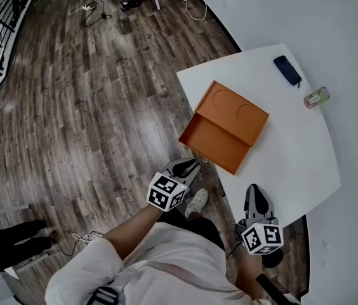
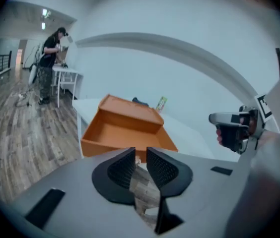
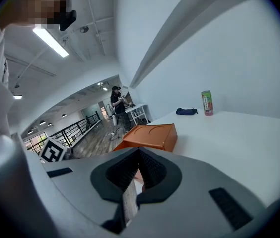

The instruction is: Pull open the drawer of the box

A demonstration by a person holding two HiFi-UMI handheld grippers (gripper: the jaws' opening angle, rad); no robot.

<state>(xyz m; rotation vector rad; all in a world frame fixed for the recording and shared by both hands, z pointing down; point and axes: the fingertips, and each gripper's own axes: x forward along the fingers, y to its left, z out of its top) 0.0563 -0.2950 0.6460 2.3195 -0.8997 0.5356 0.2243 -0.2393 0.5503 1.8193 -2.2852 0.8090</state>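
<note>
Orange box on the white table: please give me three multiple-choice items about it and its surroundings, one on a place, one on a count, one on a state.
1. Where does the dark pouch lie?
A) in the drawer
B) on the table, near the bottle
C) on top of the box

2. How many round outlines does the box top show?
A) none
B) four
C) two

3. How is the drawer?
A) pulled out, empty
B) fully shut
C) pulled out, full

Answers:
1 B: the pouch rests on bare tabletop beyond the box.
2 C: two circles side by side show in the head view.
3 A: its bare orange bottom shows in the left gripper view.
</note>
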